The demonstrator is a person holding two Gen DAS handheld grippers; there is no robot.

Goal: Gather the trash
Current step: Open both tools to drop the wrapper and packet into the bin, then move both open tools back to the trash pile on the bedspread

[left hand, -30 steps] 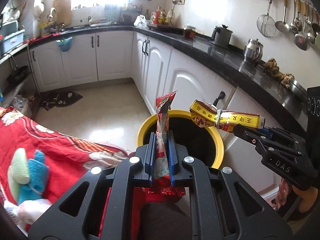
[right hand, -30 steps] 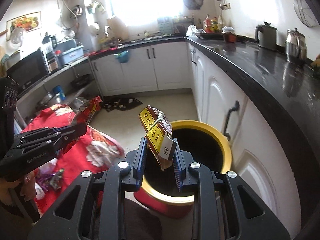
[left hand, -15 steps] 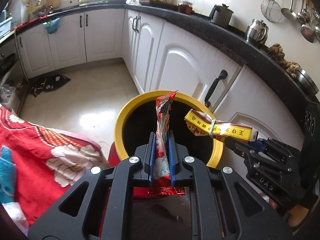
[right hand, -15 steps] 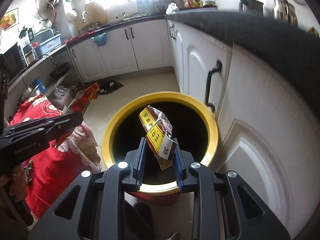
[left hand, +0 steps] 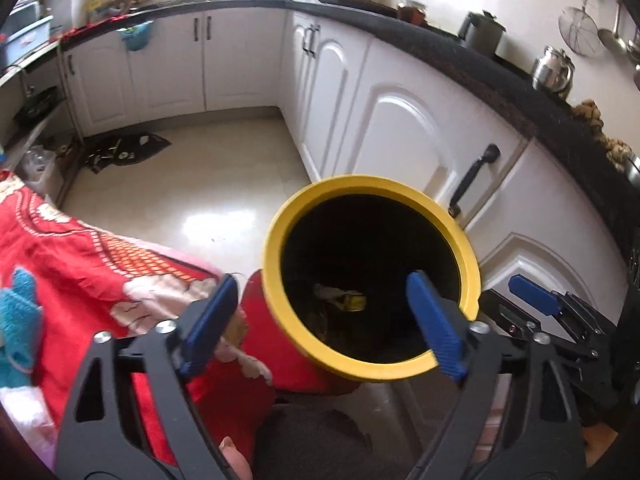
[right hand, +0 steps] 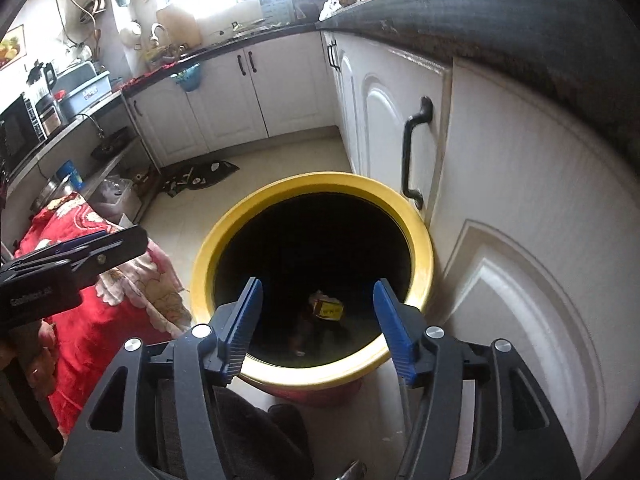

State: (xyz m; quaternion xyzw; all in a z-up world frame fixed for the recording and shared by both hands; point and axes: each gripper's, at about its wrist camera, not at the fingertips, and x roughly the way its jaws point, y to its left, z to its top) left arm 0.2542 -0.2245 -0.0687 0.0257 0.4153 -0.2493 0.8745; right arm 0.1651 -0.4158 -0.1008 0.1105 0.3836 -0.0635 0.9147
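On the pale floor (left hand: 208, 204), hard against the white cabinets (right hand: 500, 216), stands the bin (left hand: 276, 240): a yellow rim over a red body, its inside dark. A red cloth (left hand: 76, 248) with a floral print lies just beside it on the side away from the cabinets. A black counter (left hand: 500, 76) runs above the cabinets with a kettle (left hand: 554, 70) on it.

The left gripper (left hand: 320, 324) hovers over the near rim of the bin, its blue pads spread wide with nothing between them. The right gripper (right hand: 318, 326) hangs over the bin's mouth as well, jaws equally wide apart and empty. Each shows at the edge of the other's view: the right one's blue pad low beside the bin, the left one's black body above the cloth.

Down at the bottom of the bin lie the wrappers (right hand: 326, 308); a yellow label shows on one, and a reddish piece beside it is too dim to make out. From the left view the wrappers (left hand: 346, 300) appear as a small pale and yellow patch in the dark.
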